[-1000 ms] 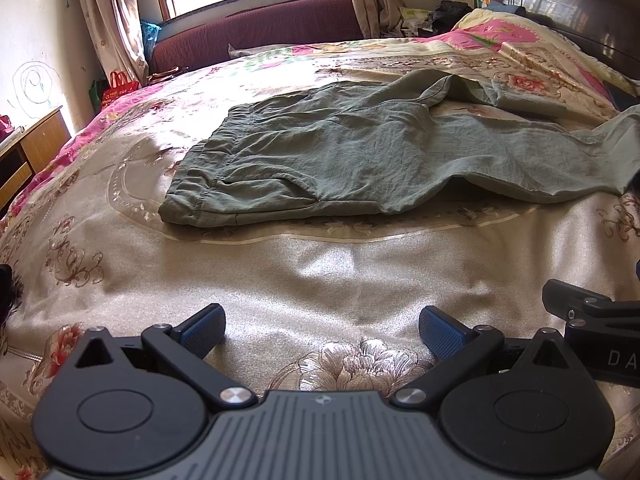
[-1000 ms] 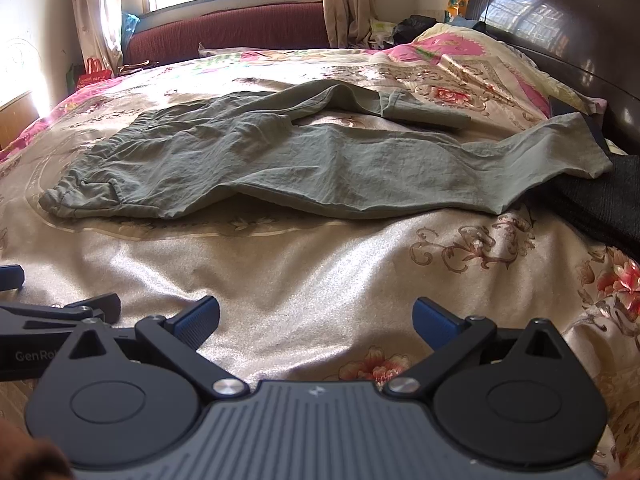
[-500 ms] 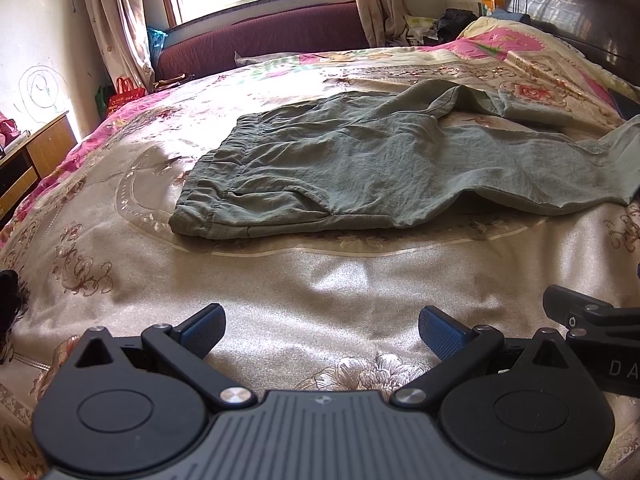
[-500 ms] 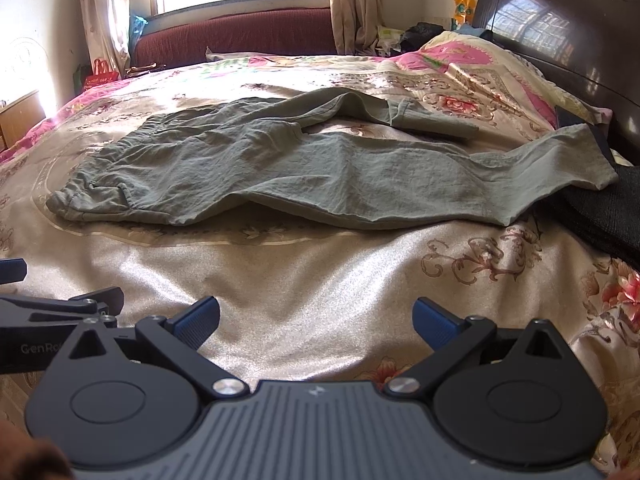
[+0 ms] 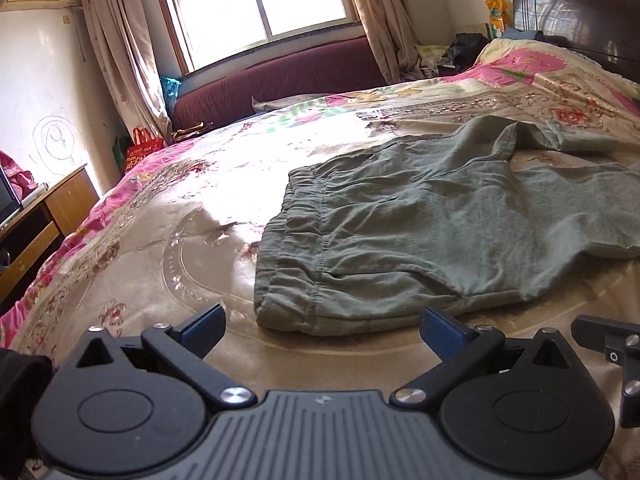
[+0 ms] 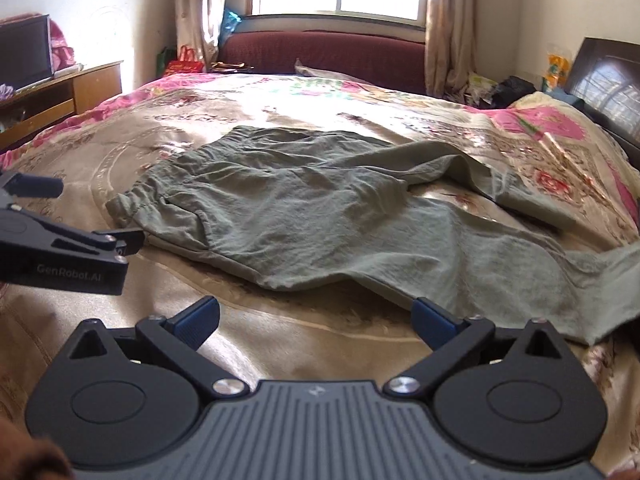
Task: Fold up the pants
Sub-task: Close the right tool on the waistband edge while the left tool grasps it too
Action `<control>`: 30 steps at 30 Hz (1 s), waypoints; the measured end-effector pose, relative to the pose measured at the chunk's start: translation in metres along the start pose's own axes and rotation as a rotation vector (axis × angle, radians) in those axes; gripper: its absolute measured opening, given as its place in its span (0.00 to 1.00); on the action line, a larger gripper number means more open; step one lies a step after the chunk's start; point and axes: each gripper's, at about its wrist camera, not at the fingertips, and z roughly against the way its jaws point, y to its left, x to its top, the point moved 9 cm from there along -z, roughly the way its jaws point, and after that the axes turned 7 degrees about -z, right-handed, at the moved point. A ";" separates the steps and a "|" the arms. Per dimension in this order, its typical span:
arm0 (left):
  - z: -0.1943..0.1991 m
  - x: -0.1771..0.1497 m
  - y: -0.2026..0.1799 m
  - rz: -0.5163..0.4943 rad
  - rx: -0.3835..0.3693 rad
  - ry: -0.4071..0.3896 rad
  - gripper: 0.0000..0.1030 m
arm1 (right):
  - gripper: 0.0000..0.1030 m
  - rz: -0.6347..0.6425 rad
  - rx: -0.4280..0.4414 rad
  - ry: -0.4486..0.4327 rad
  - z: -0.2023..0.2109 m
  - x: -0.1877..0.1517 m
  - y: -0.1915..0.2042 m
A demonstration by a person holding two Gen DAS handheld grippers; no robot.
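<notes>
Grey-green pants (image 5: pixel 420 224) lie spread on a floral bedspread (image 5: pixel 192 208), waistband at the left and legs running off to the right. My left gripper (image 5: pixel 322 330) is open just short of the near waistband corner, touching nothing. In the right wrist view the pants (image 6: pixel 320 208) lie ahead, one leg crumpled at the far right, the nearer leg ending by the right edge. My right gripper (image 6: pixel 314 316) is open, its right fingertip close to the near leg's edge. The left gripper's body (image 6: pixel 60 248) shows at the left of that view.
A dark wooden headboard (image 6: pixel 604 84) and a pink pillow (image 6: pixel 560 124) bound the right side. A maroon bench (image 6: pixel 320 56) sits under the window at the far side. A wooden cabinet (image 6: pixel 60 96) with a television (image 6: pixel 26 52) stands left of the bed.
Both grippers have moved forward toward the pants and tilted up, so the waistband is now close to the left fingertips. Both stay open.
</notes>
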 end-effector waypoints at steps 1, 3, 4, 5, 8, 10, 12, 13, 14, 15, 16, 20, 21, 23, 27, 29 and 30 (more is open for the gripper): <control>-0.007 0.001 0.003 -0.015 0.001 0.000 1.00 | 0.97 0.000 0.000 0.000 0.000 0.000 0.000; -0.023 0.001 0.007 -0.034 -0.013 0.010 1.00 | 0.97 0.040 0.013 0.008 -0.011 0.005 0.007; -0.030 0.000 0.009 -0.041 -0.024 0.019 1.00 | 0.96 0.060 0.022 0.016 -0.018 0.007 0.011; -0.037 -0.002 0.009 -0.049 -0.038 0.029 1.00 | 0.93 0.076 0.034 0.025 -0.025 0.009 0.014; -0.054 -0.009 0.006 -0.071 -0.095 0.071 1.00 | 0.88 0.125 0.070 0.056 -0.042 0.011 0.021; -0.059 -0.011 0.006 -0.066 -0.123 0.075 1.00 | 0.87 0.156 0.095 0.080 -0.052 0.011 0.025; -0.062 -0.011 0.008 -0.063 -0.148 0.079 1.00 | 0.86 0.214 0.143 0.107 -0.062 0.008 0.031; -0.062 -0.010 0.010 -0.064 -0.159 0.081 1.00 | 0.86 0.214 0.143 0.107 -0.062 0.008 0.031; -0.062 -0.011 0.012 -0.063 -0.178 0.088 1.00 | 0.84 0.238 0.156 0.112 -0.063 0.007 0.033; -0.063 -0.012 0.013 -0.057 -0.200 0.096 0.98 | 0.83 0.257 0.168 0.112 -0.063 0.006 0.034; -0.064 -0.012 0.013 -0.043 -0.226 0.102 0.94 | 0.83 0.277 0.180 0.110 -0.063 0.006 0.036; -0.072 -0.010 0.012 -0.032 -0.273 0.123 0.91 | 0.78 0.285 0.193 0.125 -0.071 0.008 0.034; -0.073 -0.010 0.012 -0.037 -0.278 0.128 0.90 | 0.71 0.271 0.199 0.133 -0.073 0.008 0.032; -0.072 -0.009 0.015 -0.041 -0.279 0.133 0.80 | 0.58 0.236 0.214 0.154 -0.075 0.010 0.027; -0.073 -0.009 0.024 -0.023 -0.258 0.145 0.51 | 0.34 0.227 0.224 0.172 -0.078 0.013 0.026; -0.074 -0.009 0.028 0.006 -0.261 0.152 0.45 | 0.22 0.223 0.228 0.180 -0.080 0.015 0.032; -0.074 -0.008 0.029 0.014 -0.260 0.150 0.42 | 0.17 0.225 0.215 0.184 -0.081 0.015 0.038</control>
